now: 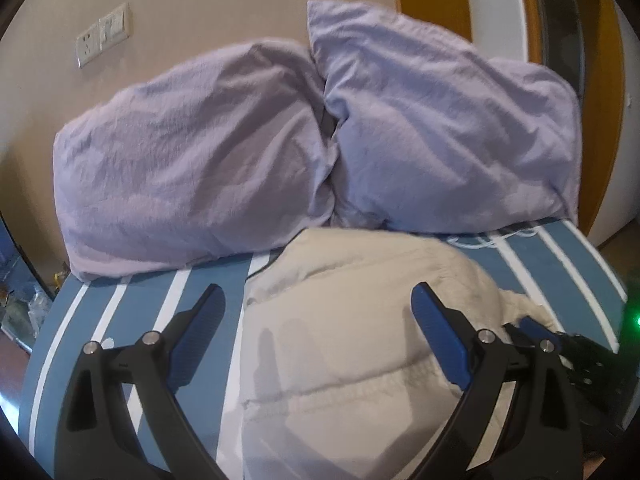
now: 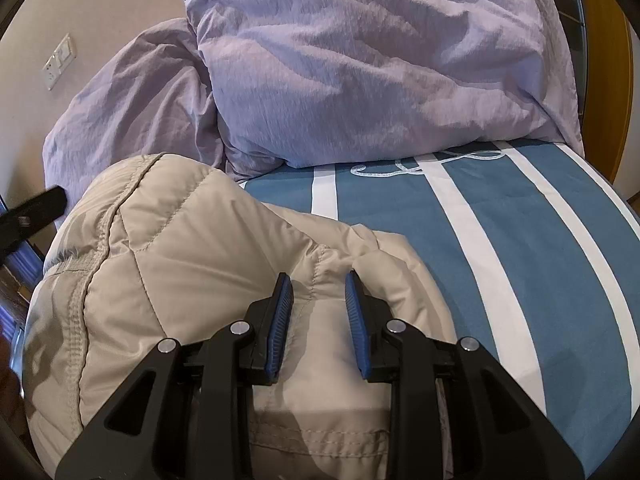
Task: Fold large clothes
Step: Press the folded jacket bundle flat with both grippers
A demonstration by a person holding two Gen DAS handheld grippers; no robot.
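While the beige quilted jacket (image 2: 208, 280) lies on the blue and white striped bed cover (image 2: 520, 260), in front of the two lilac pillows (image 2: 360, 72), the right gripper (image 2: 319, 304) is the nearer one to it: its blue ribbed pads are narrowly apart, with a soft ridge of the jacket's fabric between them, and they seem to pinch it, although I cannot tell how firmly. The left gripper (image 1: 316, 336) hangs above the jacket with its jaws wide apart and nothing between them. The jacket's folded bulk runs from the grippers toward the pillows. Its shell is smooth, slightly shiny and puffy, with stitched seams. The pillows are wrinkled cotton, the cover flat.
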